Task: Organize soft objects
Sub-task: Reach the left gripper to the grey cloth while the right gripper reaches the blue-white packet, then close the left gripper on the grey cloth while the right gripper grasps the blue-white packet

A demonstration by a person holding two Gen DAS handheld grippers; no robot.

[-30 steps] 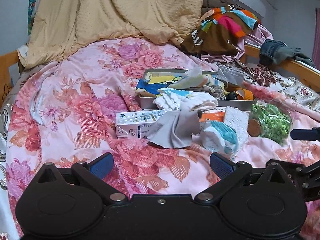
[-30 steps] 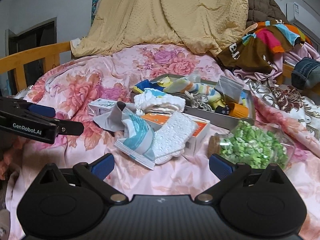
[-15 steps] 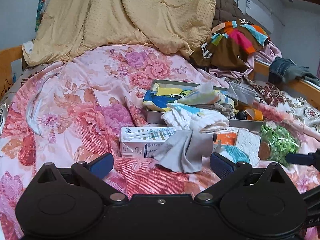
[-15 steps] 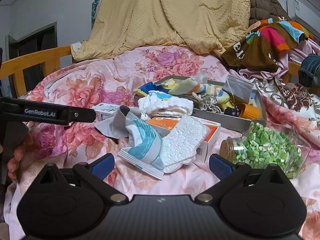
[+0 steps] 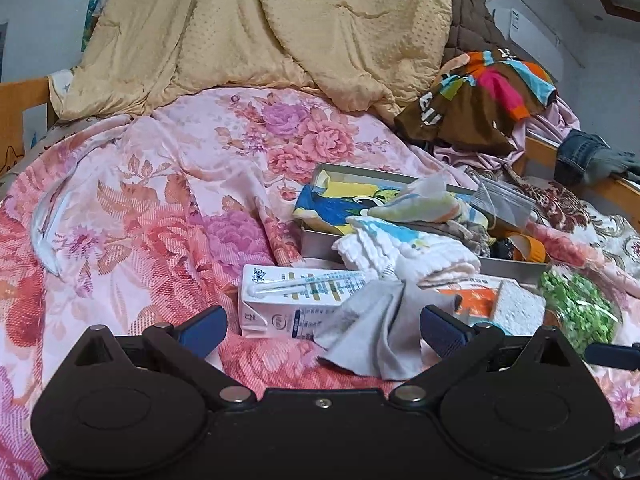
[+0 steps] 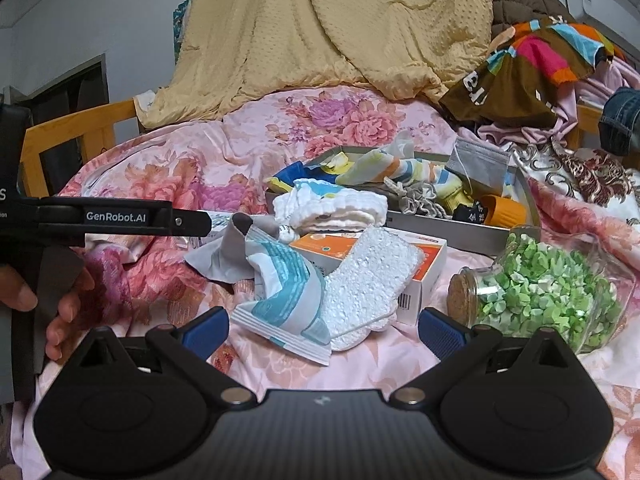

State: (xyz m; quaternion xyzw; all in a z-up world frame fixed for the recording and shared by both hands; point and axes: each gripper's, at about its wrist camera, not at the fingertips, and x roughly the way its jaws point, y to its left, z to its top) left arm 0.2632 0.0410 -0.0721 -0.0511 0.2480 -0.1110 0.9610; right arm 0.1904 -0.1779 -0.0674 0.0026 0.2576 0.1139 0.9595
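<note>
A grey metal tray [image 5: 320, 242] [image 6: 448, 232] on the bed holds cloths, socks and a grey mask pouch [image 6: 478, 164]. A white folded towel [image 5: 404, 252] [image 6: 332, 208] lies on its front edge. A grey cloth [image 5: 372, 332] [image 6: 224, 256] drapes over a white carton [image 5: 288, 300]. A blue-white packet [image 6: 288, 292] and a white sponge [image 6: 368, 280] lean on an orange box [image 6: 424, 256]. My left gripper [image 5: 322, 326] is open and empty just before the grey cloth. My right gripper [image 6: 323, 330] is open and empty, just before the packet and sponge.
A glass jar of green bits [image 6: 548, 292] [image 5: 576, 312] lies on its side at the right. A yellow quilt [image 5: 260, 32] and piled clothes [image 5: 492, 96] stand at the back. Wooden bed rails [image 6: 80, 132] run along both sides. The floral sheet [image 5: 140, 220] covers the bed.
Both grippers have moved forward toward the pile, so the objects look closer. The left gripper has reached further in, seen from the right wrist view. Both stay open.
</note>
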